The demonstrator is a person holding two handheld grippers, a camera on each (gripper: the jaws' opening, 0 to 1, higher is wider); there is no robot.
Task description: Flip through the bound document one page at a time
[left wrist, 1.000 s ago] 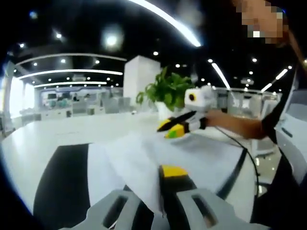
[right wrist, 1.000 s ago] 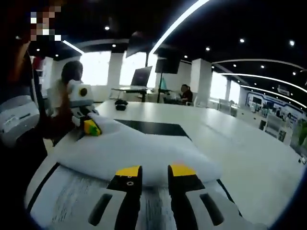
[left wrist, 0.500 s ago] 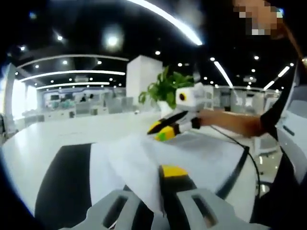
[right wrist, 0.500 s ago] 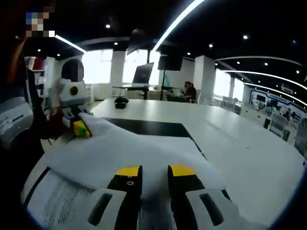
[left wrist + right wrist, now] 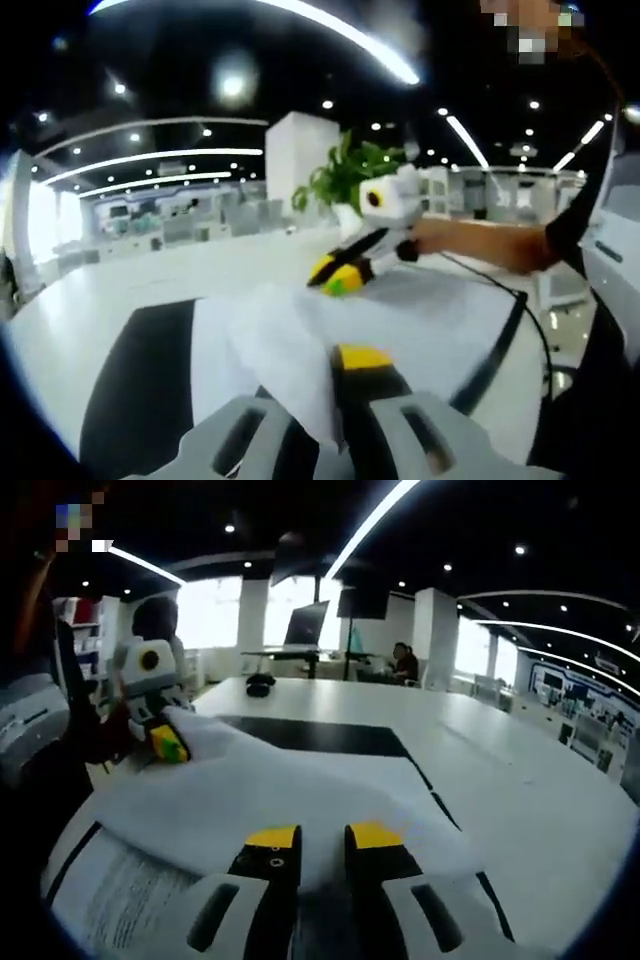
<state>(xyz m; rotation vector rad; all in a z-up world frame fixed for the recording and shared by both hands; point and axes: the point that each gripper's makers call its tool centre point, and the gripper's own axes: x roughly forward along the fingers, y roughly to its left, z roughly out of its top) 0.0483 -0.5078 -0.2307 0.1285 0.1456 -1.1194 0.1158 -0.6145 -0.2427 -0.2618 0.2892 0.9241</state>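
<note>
Since a second ago the right tongs (image 5: 338, 277) have drifted leftward across the left gripper view, and in the right gripper view more printed text of the lower page (image 5: 110, 890) has come into sight under the lifted sheet, so the page seems to be rising a little.

Left tongs (image 5: 335, 385) are clenched on the lifted page (image 5: 290, 350): the white sheet runs down between their jaws, one yellow tip showing on the near side of the paper. In the right gripper view they appear at the far left corner of the same sheet (image 5: 165, 743), pinching it there. Right tongs (image 5: 310, 837) have their jaws standing narrowly apart with the page's curled edge draped just ahead of and across their tips; whether they actually pinch it I cannot tell.

Lying open on the white tabletop (image 5: 500, 770), over a dark mat (image 5: 320, 737), the bound document (image 5: 130, 880) sits directly below and ahead of both tongs, with the raised page (image 5: 270, 800) arched between them.

Paper like this should be light, floppy and easy to crease or tear at the binding, and smooth enough to slip from a loose pinch. Holding near a free corner or the outer edge, away from the spine, looks best, taking a single sheet and carrying it over in a gentle arc.

A potted plant (image 5: 350, 180) stands beyond the right tongs.
</note>
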